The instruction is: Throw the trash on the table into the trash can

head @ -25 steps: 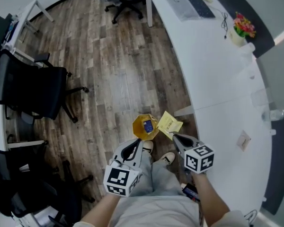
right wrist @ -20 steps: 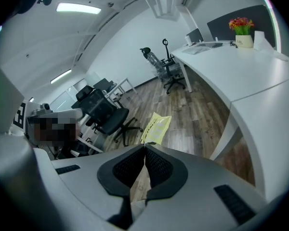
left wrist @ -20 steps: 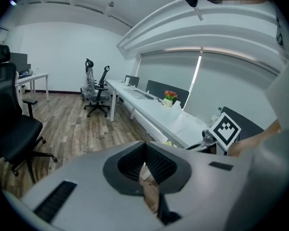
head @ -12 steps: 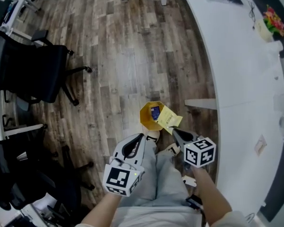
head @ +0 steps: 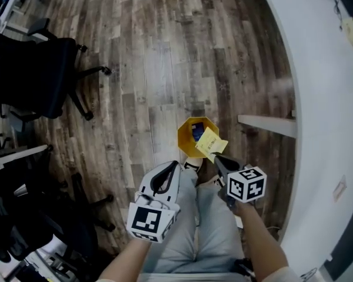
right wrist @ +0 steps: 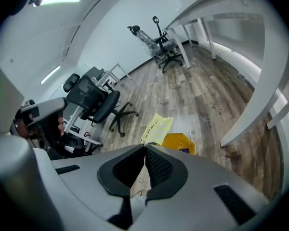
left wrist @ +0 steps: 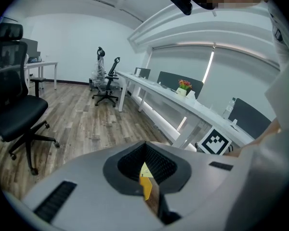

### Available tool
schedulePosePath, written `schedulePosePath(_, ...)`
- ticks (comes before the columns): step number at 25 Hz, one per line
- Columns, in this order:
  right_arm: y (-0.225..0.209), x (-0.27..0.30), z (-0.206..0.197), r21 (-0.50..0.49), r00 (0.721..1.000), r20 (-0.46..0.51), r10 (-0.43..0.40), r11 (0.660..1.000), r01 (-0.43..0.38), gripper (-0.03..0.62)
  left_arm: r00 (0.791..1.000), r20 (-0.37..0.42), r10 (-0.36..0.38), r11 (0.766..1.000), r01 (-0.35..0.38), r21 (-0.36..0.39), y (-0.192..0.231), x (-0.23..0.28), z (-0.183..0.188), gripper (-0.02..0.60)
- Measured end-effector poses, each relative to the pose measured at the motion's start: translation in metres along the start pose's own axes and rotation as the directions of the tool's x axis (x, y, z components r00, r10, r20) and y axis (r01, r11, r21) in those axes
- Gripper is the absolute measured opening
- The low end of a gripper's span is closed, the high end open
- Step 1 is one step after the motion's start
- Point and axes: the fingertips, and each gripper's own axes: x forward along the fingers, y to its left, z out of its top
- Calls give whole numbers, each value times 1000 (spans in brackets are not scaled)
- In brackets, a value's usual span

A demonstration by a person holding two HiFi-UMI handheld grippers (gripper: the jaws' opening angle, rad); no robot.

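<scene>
1. Now the right gripper [head: 216, 155] has its jaws clenched on one corner of a yellow paper [head: 210, 141]; the sheet stands out past the jaw tips toward 11 o'clock in the head view.
2. The paper hangs in the air over the 4 o'clock edge of the can [head: 188, 138], partly covering that rim. I cannot tell whether it touches the rim.
3. The can is yellow and open-topped and stands on the wood floor [head: 153, 69], at 12 o'clock from the person's feet. A blue scrap [head: 195, 129] lies inside it.
4. In the right gripper view the paper rises from the jaw tips toward 1 o'clock, with the can just beyond it at 2 o'clock.
5. The left gripper [head: 175, 165] is at 8 o'clock from the can, its jaws pointing toward 1 o'clock. The jaws are closed tip to tip with nothing gripped; through the slit behind the tips a sliver of yellow shows.
6. The white counter [head: 335, 98] curves along the 3 o'clock side of the head view, well apart from the can.
7. Black chairs [head: 29, 81] stand at 9 to 10 o'clock.
</scene>
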Motion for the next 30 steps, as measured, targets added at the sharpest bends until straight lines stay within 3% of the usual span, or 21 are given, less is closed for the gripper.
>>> schedulePosePath(14, -56, 99, -66, 35, 997, -74, -4, 999, 7, 35, 1000, 3, 24, 999, -24, -30, 38, 38, -75, 0)
schedulePosePath(19, -67, 116, -74, 101, 997, -75, 5, 995, 2, 39, 1000, -7, 14, 1000, -14, -21, 40, 40, -81, 0)
schedulePosePath(23, -71, 119, -76, 123, 998, -64, 14, 992, -6, 132, 1000, -17, 10, 1000, -10, -15, 40, 35, -81, 0)
schedulePosePath(30, -63, 99, -62, 90, 999, -53, -5, 996, 10, 132, 1000, -24, 11, 1000, -11, -5, 40, 27, -70, 0)
